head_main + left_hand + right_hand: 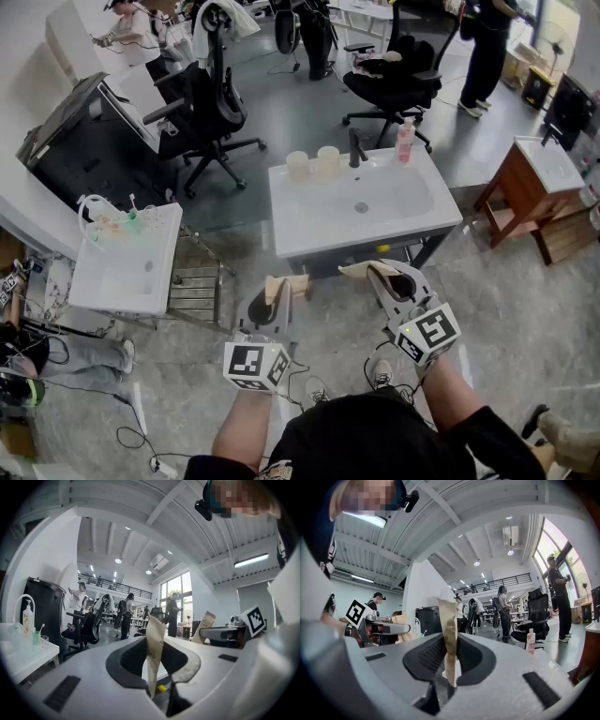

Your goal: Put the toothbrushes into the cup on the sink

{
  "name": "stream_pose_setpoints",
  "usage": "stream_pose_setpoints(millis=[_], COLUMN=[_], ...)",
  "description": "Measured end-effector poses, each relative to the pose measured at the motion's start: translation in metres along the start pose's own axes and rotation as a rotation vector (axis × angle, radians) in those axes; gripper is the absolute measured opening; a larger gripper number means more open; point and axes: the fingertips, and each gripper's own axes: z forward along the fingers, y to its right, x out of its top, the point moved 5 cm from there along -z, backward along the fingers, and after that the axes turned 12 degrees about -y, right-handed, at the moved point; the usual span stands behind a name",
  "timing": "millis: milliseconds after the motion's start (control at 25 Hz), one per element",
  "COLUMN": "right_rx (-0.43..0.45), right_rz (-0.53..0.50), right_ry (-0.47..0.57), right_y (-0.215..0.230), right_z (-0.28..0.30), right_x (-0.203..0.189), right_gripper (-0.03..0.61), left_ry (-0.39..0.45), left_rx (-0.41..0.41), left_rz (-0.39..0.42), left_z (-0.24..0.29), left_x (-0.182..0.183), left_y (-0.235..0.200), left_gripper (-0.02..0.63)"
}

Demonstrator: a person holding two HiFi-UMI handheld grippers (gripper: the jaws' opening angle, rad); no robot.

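Two pale cups stand at the back left rim of the white sink ahead of me, beside a dark faucet. On a second sink at the left, small cups hold toothbrushes; in the left gripper view one toothbrush sticks out of a green cup. My left gripper and right gripper hang level in front of the near sink, short of its front edge. Each shows its tan pads pressed together with nothing between them, the left gripper and the right gripper alike.
A pink bottle stands at the near sink's back right. Office chairs and people stand behind the sinks. A wooden-framed stand with a basin is at the right. A soap dispenser stands on the left sink. Cables lie on the floor.
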Motion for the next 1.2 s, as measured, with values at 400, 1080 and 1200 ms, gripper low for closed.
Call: stream_pose_setpoints(millis=[400, 1080, 1200], right_rx=[0.035, -0.041, -0.044], right_rz=[-0.002, 0.012, 0.013], right_ry=[0.003, 0.013, 0.019], right_y=[-0.008, -0.053, -0.047], right_z=[0.003, 0.037, 0.04], right_x=[0.004, 0.014, 0.015], right_gripper=[0.066, 0.066, 0.066], left_ry=[0.004, 0.002, -0.002], left_rx=[0.001, -0.075, -0.071], left_rz=[-0.007, 0.002, -0.002], left_z=[-0.004, -0.023, -0.016], left_x=[0.0, 0.0, -0.002], left_y=[-0.003, -0.058, -0.059], left_gripper=[0.067, 0.067, 0.067])
